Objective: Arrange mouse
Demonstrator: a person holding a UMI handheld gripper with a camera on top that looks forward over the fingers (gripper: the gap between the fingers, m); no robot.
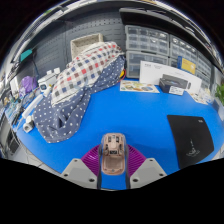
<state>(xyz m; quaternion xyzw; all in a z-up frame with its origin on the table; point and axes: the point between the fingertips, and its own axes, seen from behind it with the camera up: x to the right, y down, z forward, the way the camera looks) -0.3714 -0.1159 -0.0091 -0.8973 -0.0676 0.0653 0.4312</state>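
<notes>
A beige-pink computer mouse [113, 152] sits between my gripper's [113, 166] two fingers, above the blue table [150, 115]. Both purple pads [95, 157] press against its sides, so the fingers are shut on it. A black mouse pad [192, 136] lies on the table beyond the fingers to the right.
A pile of checked and dotted cloth [75, 88] lies on the table ahead to the left. A white box [162, 72] and papers [140, 87] sit at the back. Plastic drawer units [150, 42] and shelves stand behind the table.
</notes>
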